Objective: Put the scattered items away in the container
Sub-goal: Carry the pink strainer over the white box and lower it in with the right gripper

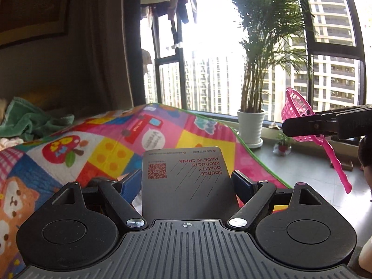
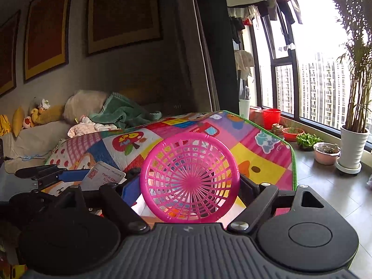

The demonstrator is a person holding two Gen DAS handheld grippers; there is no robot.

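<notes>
Holding a flat grey card box [image 1: 186, 181] clamped between its fingers, the left gripper [image 1: 186, 183] hangs just left of the pink basket [image 2: 189, 179]. That round, ribbed plastic lattice basket sits pinched in the right gripper [image 2: 190, 186], tipped on edge above the colourful quilted mat [image 2: 255, 153], so the box probably must travel rightward toward its rim.

Grey card box [image 1: 186, 181]: flat rectangular face up, red QR code and red print reading upside down, standing between the left gripper's [image 1: 186, 183] blue pads, pinched at both side edges.

Pink plastic scoop basket [image 2: 189, 179]: round lattice bowl on edge, open side facing the camera, clamped between the right gripper's [image 2: 189, 186] fingers; its long handle hangs below.
</notes>
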